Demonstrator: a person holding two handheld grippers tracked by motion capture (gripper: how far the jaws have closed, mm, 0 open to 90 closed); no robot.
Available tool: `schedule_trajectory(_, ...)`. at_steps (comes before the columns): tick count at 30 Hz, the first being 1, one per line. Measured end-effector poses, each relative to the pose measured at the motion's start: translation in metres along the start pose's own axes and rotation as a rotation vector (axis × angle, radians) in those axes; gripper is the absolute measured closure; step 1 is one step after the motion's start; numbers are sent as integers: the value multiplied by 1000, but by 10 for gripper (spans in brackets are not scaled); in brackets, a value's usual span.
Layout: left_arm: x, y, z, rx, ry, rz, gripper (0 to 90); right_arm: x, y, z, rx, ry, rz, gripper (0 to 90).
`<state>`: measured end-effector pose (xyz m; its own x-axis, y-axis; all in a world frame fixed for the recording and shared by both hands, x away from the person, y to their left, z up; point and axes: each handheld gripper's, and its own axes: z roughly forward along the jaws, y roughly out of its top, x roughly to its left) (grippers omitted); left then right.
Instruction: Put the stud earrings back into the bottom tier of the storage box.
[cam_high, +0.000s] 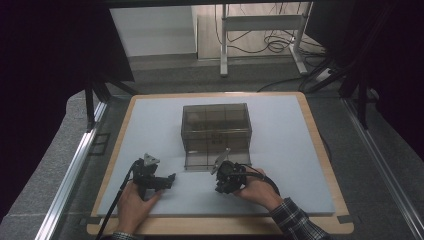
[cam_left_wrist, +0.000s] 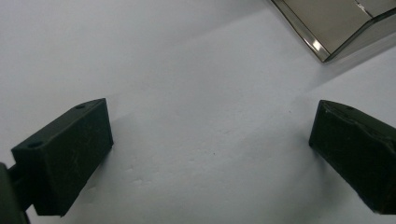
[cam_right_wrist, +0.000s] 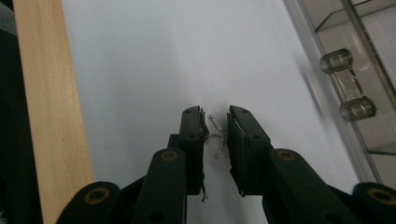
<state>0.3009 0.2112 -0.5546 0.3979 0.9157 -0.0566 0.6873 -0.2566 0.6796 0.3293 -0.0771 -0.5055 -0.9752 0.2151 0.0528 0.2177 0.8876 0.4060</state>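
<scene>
A small wire hook (cam_right_wrist: 215, 138) lies between my right fingers (cam_right_wrist: 189, 140): thin silver metal, bent in curls, with tiny ball ends. It sits on the white mat, near the counter's front edge. The fingers stand narrowly apart on either side of it; one may brush the wire on its left, but I cannot tell whether they pinch it.

Right gripper (cam_high: 229, 176): black, matte, brass-coloured rivets at the joints, in my right hand (cam_high: 257, 188), just in front of the box.

Box (cam_high: 216, 129): smoky clear plastic, rectangular, ribbed into compartments, standing mid-counter. Its front flap (cam_high: 206, 160) lies folded down on the mat. In the right gripper view, two stubby clear pegs (cam_right_wrist: 348, 84) show on its wall. No writing readable.

Left gripper (cam_high: 154, 176): resting low on the mat in my left hand (cam_high: 132, 205), well left of the box. Its fingers (cam_left_wrist: 65, 154) are blocky, black, wide apart, with bare mat between.

Counter (cam_high: 320, 150): pale wood rim around a smooth white mat (cam_high: 150, 120).
</scene>
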Motion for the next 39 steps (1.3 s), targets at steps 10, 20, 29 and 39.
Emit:
schedule_trajectory(10, 0, 0, 0, 0, 0, 0, 0, 10, 4, 4, 30, -49, -70, 831)
schedule_trajectory(20, 0, 0, 0, 0, 0, 0, 0, 3, 3, 2, 24, -10, -9, 838)
schedule_trajectory(29, 0, 0, 0, -2, 0, -1, 0, -2, 2, -6, 10, 14, 8, 837)
schedule_trajectory(39, 0, 0, 0, -6, 0, -5, 0, -11, 6, -16, 3, 15, 40, 836)
